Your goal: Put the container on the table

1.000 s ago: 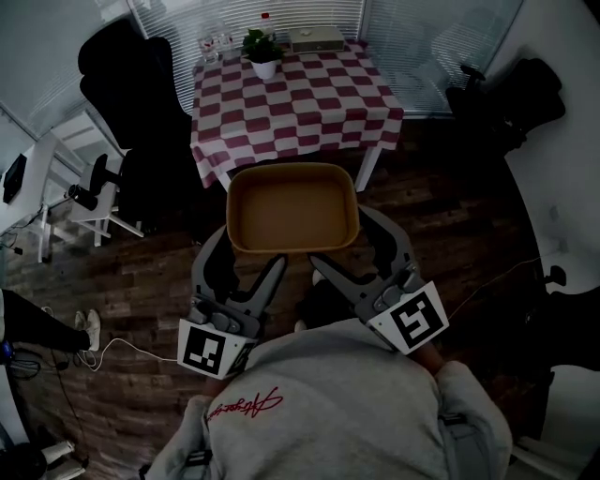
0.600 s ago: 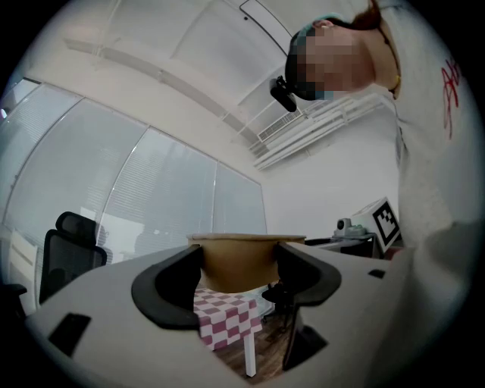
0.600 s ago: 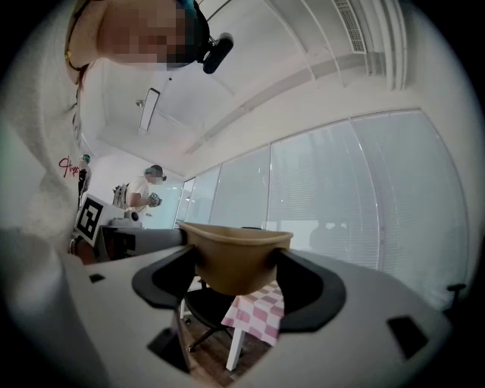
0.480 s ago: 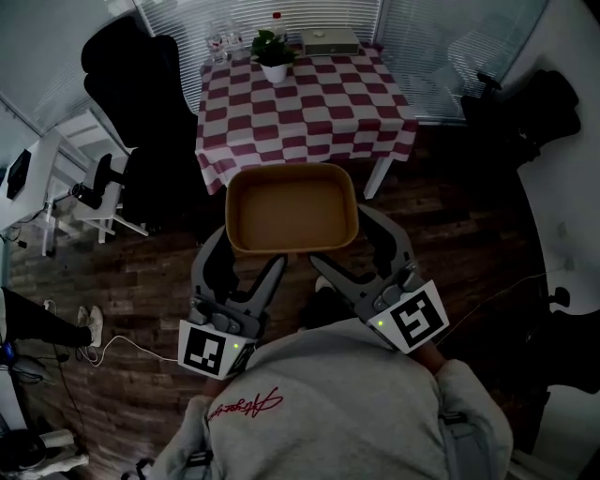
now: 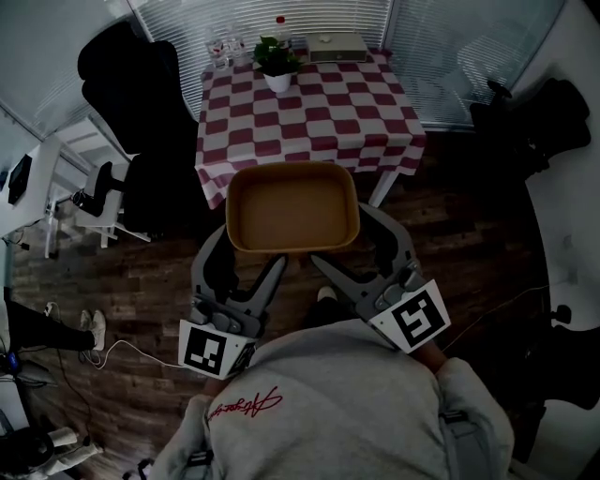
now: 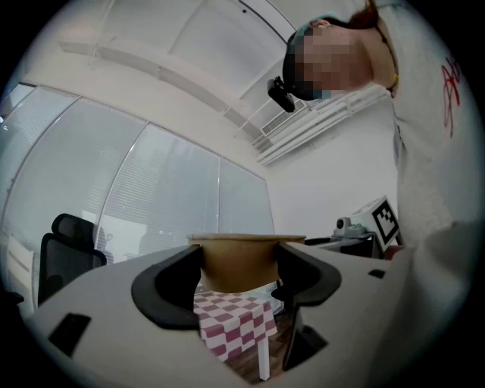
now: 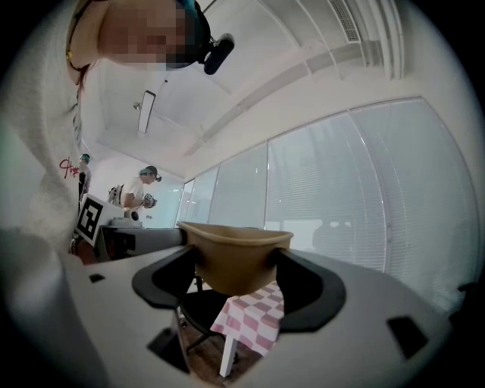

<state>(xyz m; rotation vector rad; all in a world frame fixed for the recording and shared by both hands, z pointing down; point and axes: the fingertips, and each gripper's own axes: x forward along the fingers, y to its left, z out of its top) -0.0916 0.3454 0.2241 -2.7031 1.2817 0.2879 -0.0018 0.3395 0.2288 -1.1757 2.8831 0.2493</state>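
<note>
A tan, empty, rounded-rectangle container hangs in the air over the wooden floor, just short of the red-and-white checked table. My left gripper is shut on its near-left rim and my right gripper is shut on its near-right rim. In the left gripper view the container sits between the jaws of the left gripper, with the table below and beyond. The right gripper view shows the same container held by the right gripper, above the table.
At the table's far edge stand a potted plant, glasses, a bottle and a grey box. Black office chairs stand left of the table, and dark furniture at the right. A distant person is visible.
The table has drawn slightly nearer and shifted right in the head view as I step towards it. Both grippers keep the same hold on the container.
</note>
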